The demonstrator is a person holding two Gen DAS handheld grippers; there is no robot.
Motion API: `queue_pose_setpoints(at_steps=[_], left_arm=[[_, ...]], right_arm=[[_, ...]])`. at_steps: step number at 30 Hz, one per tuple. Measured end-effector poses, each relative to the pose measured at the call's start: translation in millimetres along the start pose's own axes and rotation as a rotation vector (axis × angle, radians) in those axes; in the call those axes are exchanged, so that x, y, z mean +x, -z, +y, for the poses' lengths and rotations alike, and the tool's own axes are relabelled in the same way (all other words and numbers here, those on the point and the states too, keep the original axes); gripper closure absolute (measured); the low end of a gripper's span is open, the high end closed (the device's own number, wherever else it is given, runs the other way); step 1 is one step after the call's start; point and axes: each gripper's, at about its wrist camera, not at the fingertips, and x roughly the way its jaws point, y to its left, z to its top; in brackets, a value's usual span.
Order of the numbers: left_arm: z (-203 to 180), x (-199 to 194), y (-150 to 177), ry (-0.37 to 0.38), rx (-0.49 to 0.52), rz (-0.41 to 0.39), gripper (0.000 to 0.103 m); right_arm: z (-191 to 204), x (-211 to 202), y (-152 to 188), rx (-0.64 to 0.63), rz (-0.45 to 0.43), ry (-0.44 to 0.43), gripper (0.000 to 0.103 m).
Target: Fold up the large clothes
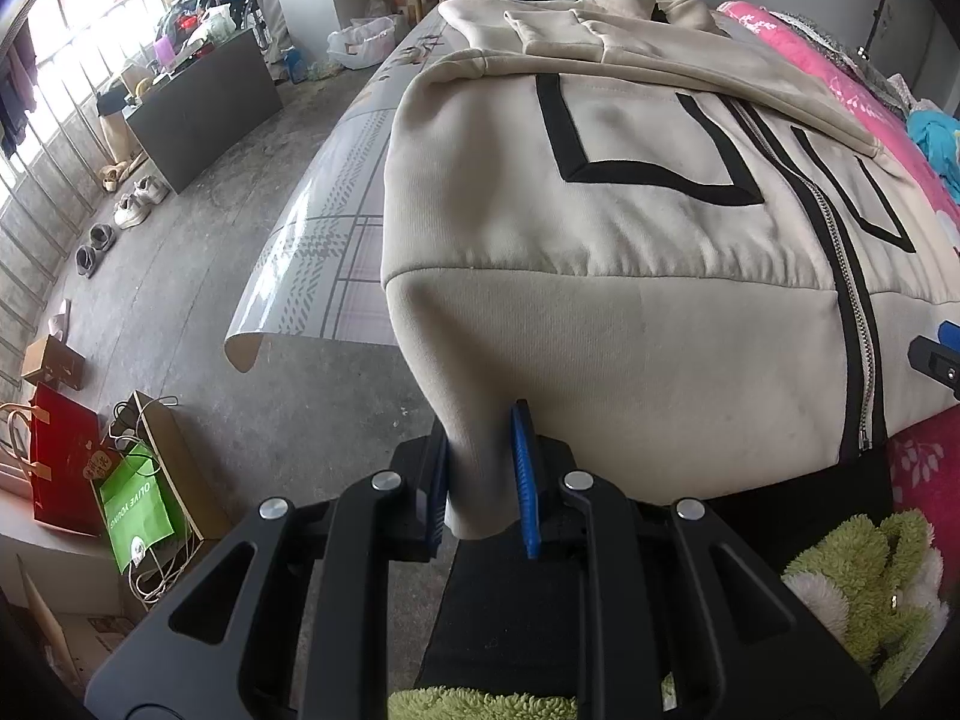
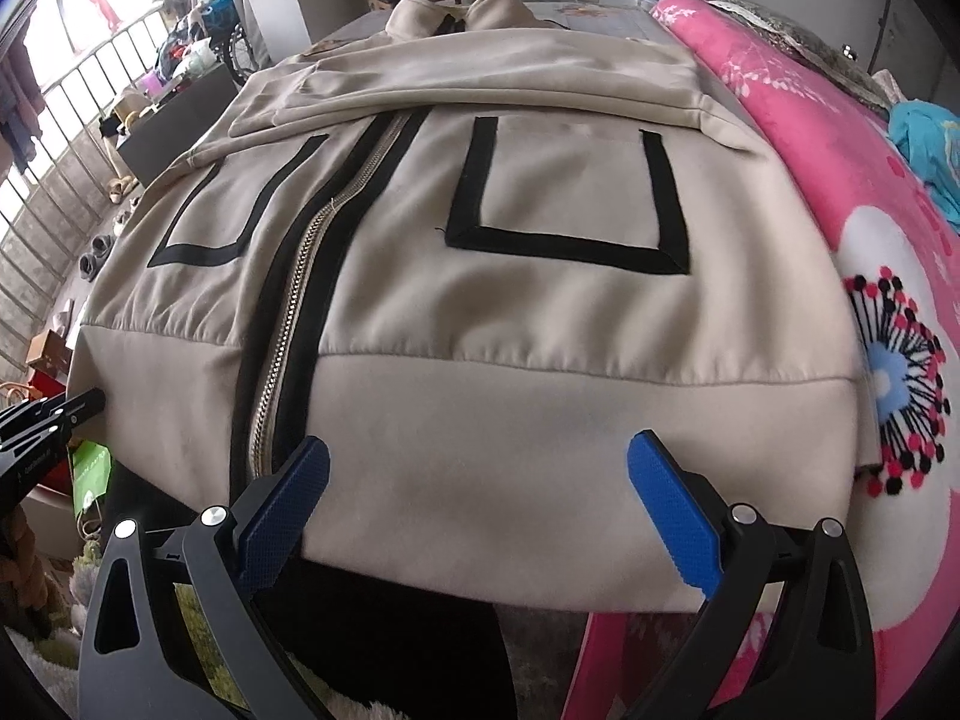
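Blue pads [image 1: 525,480] of the left gripper [image 1: 480,480] were clenched on the jacket's [image 1: 600,228] bottom-left hem corner, which hung just off the counter [image 1: 336,240] edge. Right gripper [image 2: 480,498] had its jaws spread wide, released, one pad [image 2: 288,504] near the zipper [image 2: 288,312] and the other further right, both over the hem band, gripping nothing. That beige jacket lay front-up and zipped on the counter, collar [image 2: 456,12] at the far end, sleeves folded across the chest, black-trimmed pockets either side of the zipper. Its right side sat against a pink blanket [image 2: 840,180] with a flower print. Floor [image 1: 240,180] on the left had shoes [image 1: 138,204] and a green bag [image 1: 138,510]. Something fuzzy and green [image 1: 870,588] sat near the left wrist camera.
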Motion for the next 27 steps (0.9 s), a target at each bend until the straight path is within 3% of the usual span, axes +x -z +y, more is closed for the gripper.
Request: queue_pose_setpoints(at_steps=[15,27], left_arm=[[0,3,-1,0.003,0.004,0.004,0.085],[-2,3,-2,-0.009,0.013,0.005,0.085]], right_arm=[[-54,-25,41,0.099,0.044,-0.025,0.006],[-103,-44,36,0.221,-0.034,-0.023,0.006]])
